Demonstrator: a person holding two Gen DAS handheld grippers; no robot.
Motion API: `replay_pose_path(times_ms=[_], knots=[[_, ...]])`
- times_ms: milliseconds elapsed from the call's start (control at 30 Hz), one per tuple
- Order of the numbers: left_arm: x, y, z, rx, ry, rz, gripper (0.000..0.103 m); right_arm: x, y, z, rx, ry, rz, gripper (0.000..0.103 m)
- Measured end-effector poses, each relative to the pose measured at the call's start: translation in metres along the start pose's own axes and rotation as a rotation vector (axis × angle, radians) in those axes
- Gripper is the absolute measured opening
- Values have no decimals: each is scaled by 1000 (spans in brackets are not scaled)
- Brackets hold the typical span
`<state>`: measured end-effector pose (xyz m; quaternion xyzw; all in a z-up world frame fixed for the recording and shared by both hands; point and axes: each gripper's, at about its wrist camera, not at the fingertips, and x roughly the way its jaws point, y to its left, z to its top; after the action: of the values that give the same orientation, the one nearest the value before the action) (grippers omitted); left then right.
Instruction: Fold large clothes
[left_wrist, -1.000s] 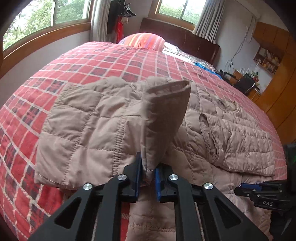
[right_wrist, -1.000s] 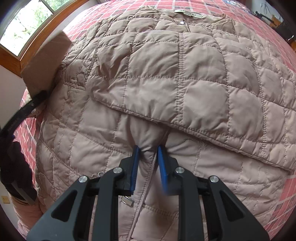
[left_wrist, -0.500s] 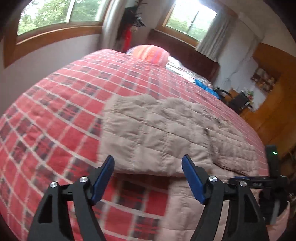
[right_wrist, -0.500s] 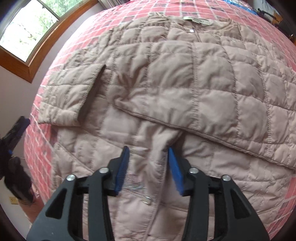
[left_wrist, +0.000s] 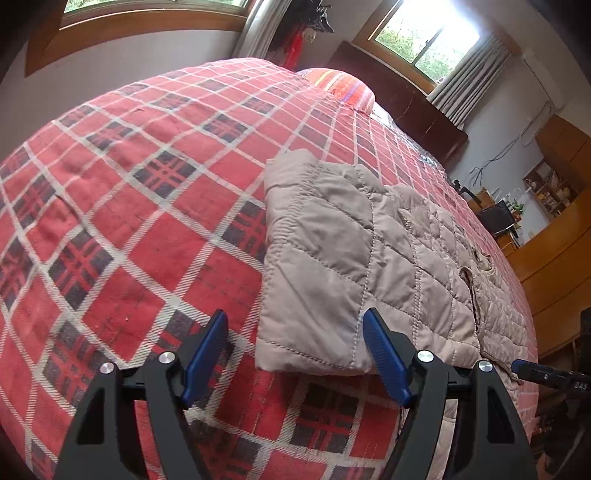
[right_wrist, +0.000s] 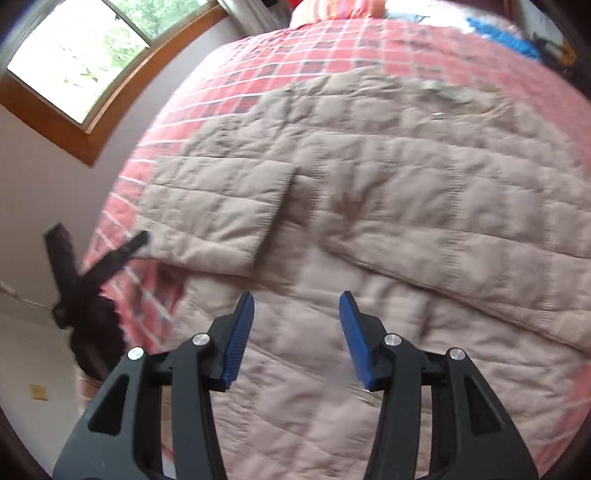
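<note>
Both claws are now gaping empty after letting go, left claw (left_wrist: 295, 354) hovering just short of the folded sleeve (left_wrist: 321, 266), right claw (right_wrist: 297, 338) hanging over the jacket (right_wrist: 424, 206) on the bed (left_wrist: 140, 192), puffy sleeve probably risking springing unfolded.

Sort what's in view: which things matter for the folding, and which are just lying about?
Job:
beige quilted jacket, its sleeve folded in
red plaid bedspread beneath it
left tongs, right tongs, both open

Lying about:
orange striped pillow
blue cloth
wooden cabinets
</note>
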<state>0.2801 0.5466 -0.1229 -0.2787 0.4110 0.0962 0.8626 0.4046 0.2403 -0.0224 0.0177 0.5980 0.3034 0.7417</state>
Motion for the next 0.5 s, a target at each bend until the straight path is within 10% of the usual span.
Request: replay_pose_path(times_ms=[267,400,500], knots=[[7,8,6,-66,12,-22,72,66,7,36,58,72,113,36],[11,8,7,-87,39,-55,27,74,14,35,45,74,111,10],[6,-3,7,-71,15,-52,15,64,14,33,21,46,120,3]])
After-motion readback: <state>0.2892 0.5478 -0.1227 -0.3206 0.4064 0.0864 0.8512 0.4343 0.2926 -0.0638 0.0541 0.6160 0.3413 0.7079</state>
